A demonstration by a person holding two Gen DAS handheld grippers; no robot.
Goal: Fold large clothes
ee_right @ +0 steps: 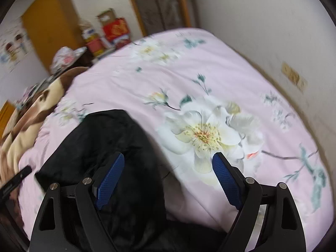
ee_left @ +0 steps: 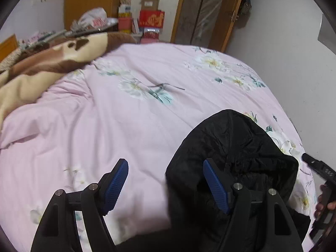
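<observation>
Black padded jacket [ee_left: 235, 159] lies bunched on the pink floral duvet [ee_left: 130, 130], near the bed edge closest to me; in my left wrist view it fills the 5 o'clock part, in my right wrist view [ee_right: 105, 147] the 7 o'clock part. My left gripper [ee_left: 166, 184] hangs over it with both fingers spread wide and pinching nothing, its right-hand blue pad [ee_left: 216, 187] in front of the dark fabric. My right gripper [ee_right: 168, 178] is likewise spread and empty, its left-hand pad [ee_right: 109, 180] over the jacket and the other over a big white flower print [ee_right: 205, 134]. At 10 o'clock a brown-and-cream blanket [ee_left: 37, 63] is heaped. Red boxes [ee_left: 151, 20] are stacked at 12 o'clock beyond the bed, beside a wooden wardrobe [ee_left: 88, 0].
</observation>
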